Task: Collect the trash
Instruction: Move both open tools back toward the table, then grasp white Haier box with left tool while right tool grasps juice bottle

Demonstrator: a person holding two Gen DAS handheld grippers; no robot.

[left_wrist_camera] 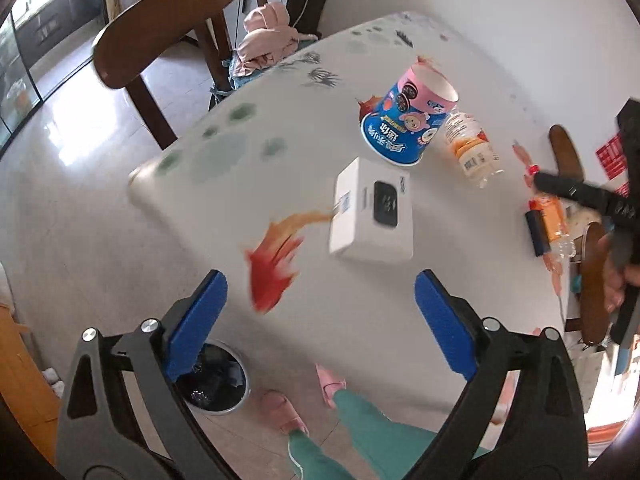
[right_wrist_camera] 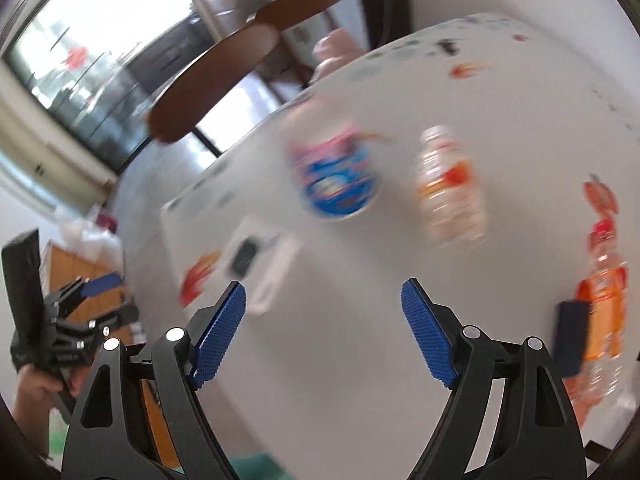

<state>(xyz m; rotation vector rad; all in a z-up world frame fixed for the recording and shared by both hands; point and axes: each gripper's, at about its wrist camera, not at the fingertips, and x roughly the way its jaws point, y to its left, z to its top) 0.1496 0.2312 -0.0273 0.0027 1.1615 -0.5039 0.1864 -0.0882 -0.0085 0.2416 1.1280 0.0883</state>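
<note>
The left gripper (left_wrist_camera: 320, 320) hangs over the near side of a white table (left_wrist_camera: 224, 208). Its two blue pads (left_wrist_camera: 196, 320) are wide apart and hold nothing. The right gripper (right_wrist_camera: 322, 330) is spread wide too, with nothing between its pads.

The trash lies on the table. A white box (left_wrist_camera: 372, 216) with a dark square on top sits just past the left gripper. Behind the box is a blue and pink paper cup (left_wrist_camera: 408, 120), standing upside down and leaning a little. A clear bottle (left_wrist_camera: 472, 148) with an orange label lies on its side, touching or almost touching the cup. Far to the right lies an orange bottle (left_wrist_camera: 552, 220) with a dark cap, partly hidden behind the black arm of the other gripper. Painted red fish (left_wrist_camera: 276, 264) show on the tabletop.

Under the table edge, a round trash bin (left_wrist_camera: 216, 380) stands on the floor. The left blue pad covers part of it, so what is inside is hard to make out. Pink slippers (left_wrist_camera: 280, 412) and green trouser legs show beside it.

The right wrist picture is very blurry. The cup (right_wrist_camera: 336, 176), the clear bottle (right_wrist_camera: 452, 188) and the box (right_wrist_camera: 260, 264) are only smears there. The orange bottle (right_wrist_camera: 600, 312) is cut off at the right edge. A brown chair (left_wrist_camera: 160, 32) stands at the far side, with pink clothes (left_wrist_camera: 264, 36) piled on another seat.
</note>
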